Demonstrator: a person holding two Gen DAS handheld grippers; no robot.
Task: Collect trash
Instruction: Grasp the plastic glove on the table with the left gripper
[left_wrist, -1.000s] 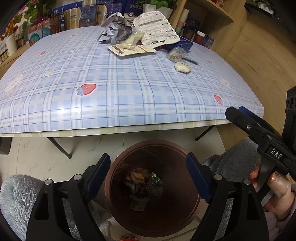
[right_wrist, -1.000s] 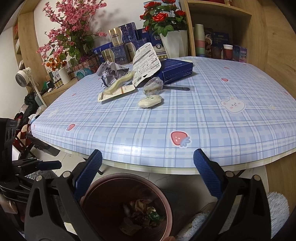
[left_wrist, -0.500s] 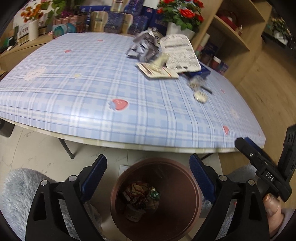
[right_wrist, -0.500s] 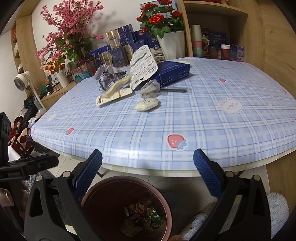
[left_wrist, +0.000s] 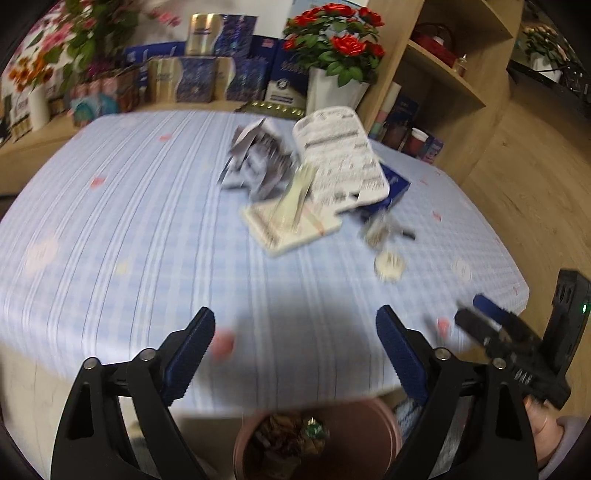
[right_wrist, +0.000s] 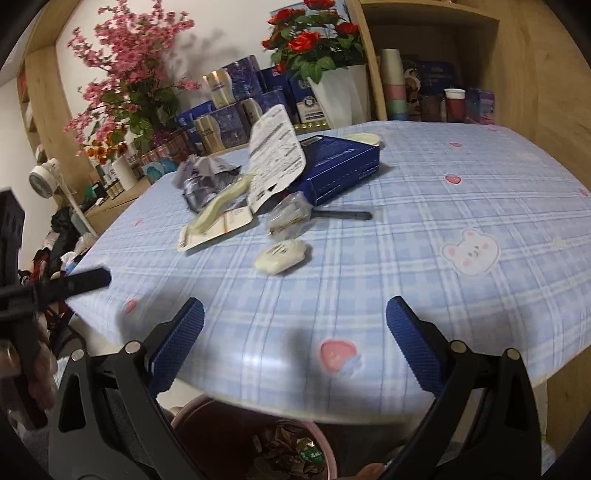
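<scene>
Holding crumpled wrappers (right_wrist: 291, 452), brown bin (right_wrist: 328, 454) below both wide-apart, empty hand-held grippers (left_wrist: 295, 360) (right_wrist: 295, 349).

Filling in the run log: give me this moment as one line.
left gripper: open, empty | right gripper: open, empty | both above table edge | bin: holds wrappers | small white packet: nearest trash on table
</scene>
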